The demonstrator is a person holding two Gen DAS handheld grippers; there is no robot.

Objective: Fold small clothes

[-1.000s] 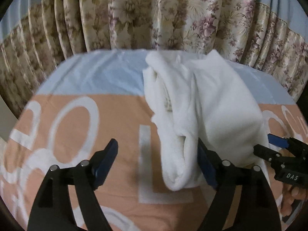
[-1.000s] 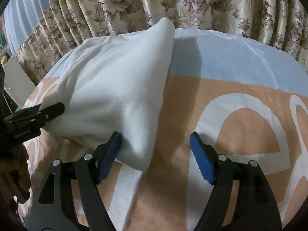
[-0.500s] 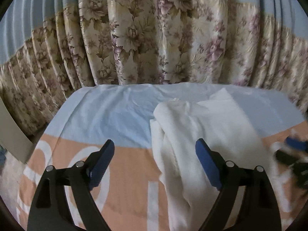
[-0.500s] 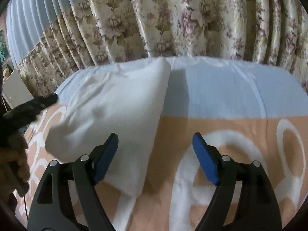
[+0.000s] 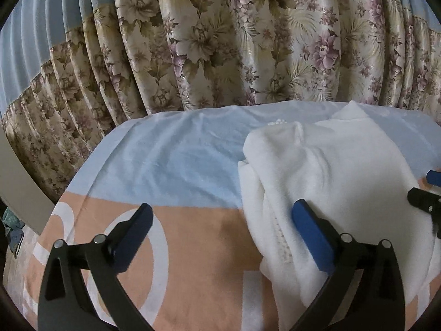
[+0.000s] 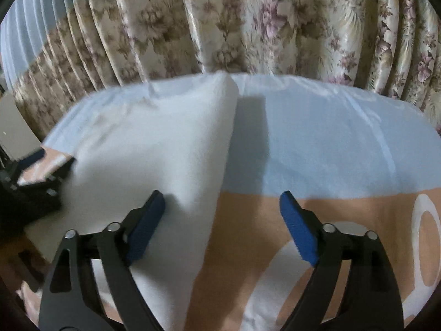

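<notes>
Both claws now off garment (image 5: pixel 330 187)

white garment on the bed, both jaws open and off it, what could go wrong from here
1. The white garment looks bunched and rolled along its left edge, so the fold could slump open unheld.
2. The left gripper has its right finger over that thick roll; closing there might pinch several layers.
3. The right gripper straddles the garment's right edge over the bedsheet, so a low grab may catch sheet too.
</notes>
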